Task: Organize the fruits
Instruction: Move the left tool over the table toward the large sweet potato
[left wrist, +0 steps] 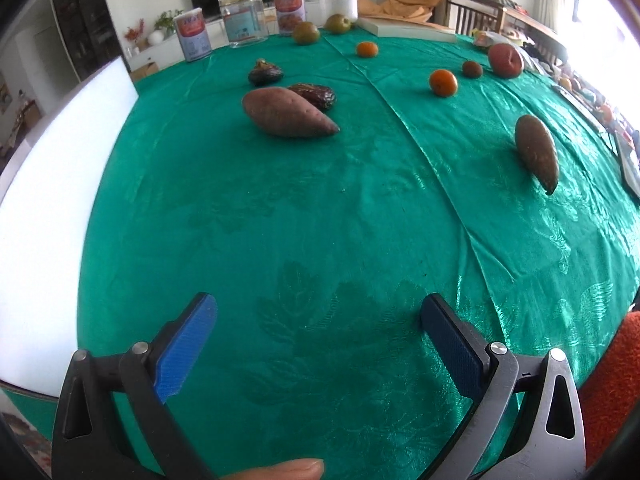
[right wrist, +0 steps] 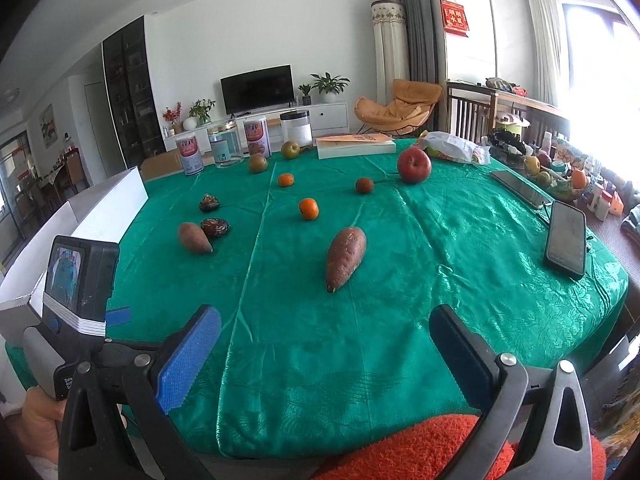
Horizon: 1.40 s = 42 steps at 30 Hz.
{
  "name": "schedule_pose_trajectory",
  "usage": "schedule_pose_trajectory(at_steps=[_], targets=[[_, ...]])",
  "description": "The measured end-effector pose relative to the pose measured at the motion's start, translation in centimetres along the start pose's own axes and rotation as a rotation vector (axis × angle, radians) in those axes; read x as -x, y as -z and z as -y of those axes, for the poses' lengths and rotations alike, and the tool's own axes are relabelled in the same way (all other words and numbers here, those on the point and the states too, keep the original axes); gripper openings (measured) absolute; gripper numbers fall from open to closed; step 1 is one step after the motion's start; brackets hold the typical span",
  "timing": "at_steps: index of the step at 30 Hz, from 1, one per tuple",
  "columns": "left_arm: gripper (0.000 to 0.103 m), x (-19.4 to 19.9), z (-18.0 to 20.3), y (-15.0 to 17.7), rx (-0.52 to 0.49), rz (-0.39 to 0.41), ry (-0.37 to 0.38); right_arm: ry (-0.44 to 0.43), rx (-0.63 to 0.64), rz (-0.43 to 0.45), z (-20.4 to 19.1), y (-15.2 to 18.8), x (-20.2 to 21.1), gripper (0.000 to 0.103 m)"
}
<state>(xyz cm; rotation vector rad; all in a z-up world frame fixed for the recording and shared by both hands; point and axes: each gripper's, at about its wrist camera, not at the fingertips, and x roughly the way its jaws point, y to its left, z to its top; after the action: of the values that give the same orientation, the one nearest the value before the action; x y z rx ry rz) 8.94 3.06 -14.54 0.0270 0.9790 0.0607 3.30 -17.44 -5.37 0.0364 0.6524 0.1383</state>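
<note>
Produce lies scattered on a green tablecloth (right wrist: 400, 280). One sweet potato (left wrist: 286, 113) (right wrist: 194, 237) sits left of the cloth's crease, a second sweet potato (left wrist: 537, 152) (right wrist: 346, 256) right of it. Two dark wrinkled fruits (right wrist: 215, 227) (right wrist: 209, 202), two oranges (right wrist: 308, 208) (right wrist: 285, 179), a small brown fruit (right wrist: 364, 185), a red apple (right wrist: 414, 165) and two green-brown pears (right wrist: 258, 163) (right wrist: 290, 149) lie farther back. My left gripper (left wrist: 318, 312) hovers open over bare cloth near the front edge. My right gripper (right wrist: 326, 324) is open too, short of the second sweet potato.
A white box (right wrist: 108, 204) stands at the table's left edge. Tins and jars (right wrist: 224, 148) and a flat white box (right wrist: 354, 146) line the far side. Two phones (right wrist: 566, 238) lie at the right edge. An orange fuzzy sleeve (right wrist: 420, 448) shows at the bottom.
</note>
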Motion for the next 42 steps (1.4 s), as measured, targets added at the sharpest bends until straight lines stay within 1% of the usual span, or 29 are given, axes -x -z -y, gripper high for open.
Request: schedule_pose_trajectory(at_steps=[6, 19, 31, 42], targets=[[0.103, -0.37, -0.63, 0.01, 0.047, -0.02, 0.035, -0.007, -0.013, -0.013, 0.27, 0.03, -0.3, 0.103], [0.103, -0.39, -0.53, -0.09, 0.07, -0.038, 0.021, -0.005, -0.016, -0.01, 0.25, 0.14, -0.25, 0.103], [0.103, -0.39, -0.61, -0.07, 0.065, -0.045, 0.025, -0.004, -0.016, -0.01, 0.27, 0.18, -0.22, 0.103], [0.103, -0.33, -0.57, -0.01, 0.063, -0.035, 0.025, -0.004, -0.016, -0.011, 0.27, 0.16, -0.22, 0.103]])
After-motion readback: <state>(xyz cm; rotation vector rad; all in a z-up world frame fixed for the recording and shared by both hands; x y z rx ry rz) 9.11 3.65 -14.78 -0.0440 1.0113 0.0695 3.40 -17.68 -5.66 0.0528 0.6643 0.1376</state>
